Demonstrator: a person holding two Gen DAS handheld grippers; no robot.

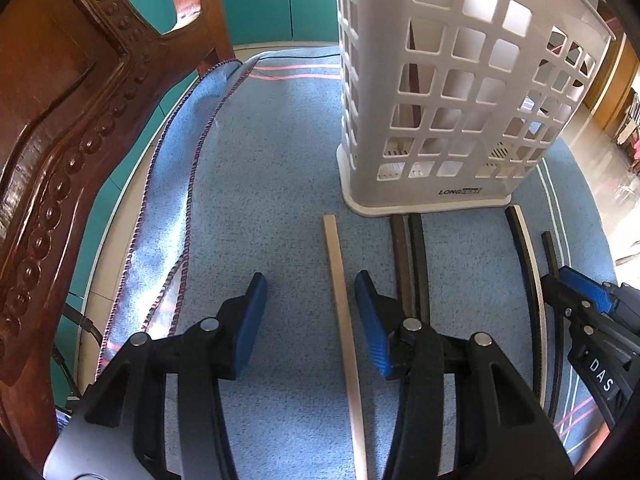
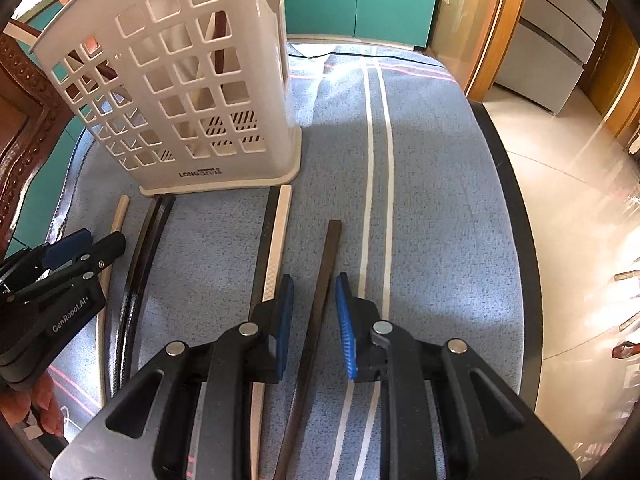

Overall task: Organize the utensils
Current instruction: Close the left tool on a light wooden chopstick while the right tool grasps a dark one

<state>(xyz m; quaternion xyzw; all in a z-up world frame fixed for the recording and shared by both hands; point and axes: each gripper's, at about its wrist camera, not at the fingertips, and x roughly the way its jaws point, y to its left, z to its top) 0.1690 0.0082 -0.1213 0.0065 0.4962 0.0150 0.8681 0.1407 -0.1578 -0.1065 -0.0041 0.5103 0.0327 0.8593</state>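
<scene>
A white perforated utensil basket (image 1: 440, 100) (image 2: 192, 92) stands upright on the blue cloth, with a few sticks showing through its holes. Several chopsticks lie in front of it. My left gripper (image 1: 310, 304) is open, and a pale wooden chopstick (image 1: 340, 280) (image 2: 120, 212) lies between its jaws, nearer the right pad and untouched. My right gripper (image 2: 314, 312) is open by a narrow gap over a dark brown chopstick (image 2: 326, 272) (image 1: 550, 248), with cloth visible on both sides of it. Between the two lie a dark pair (image 1: 412, 256) and a black-and-white pair (image 2: 276, 240).
A carved wooden chair (image 1: 60, 120) rises at the left table edge. The blue cloth (image 1: 260, 160) is folded up along that side. The table's dark edge (image 2: 516, 208) drops to a shiny floor on the right. Fingers of a hand (image 2: 44, 408) show under the left gripper.
</scene>
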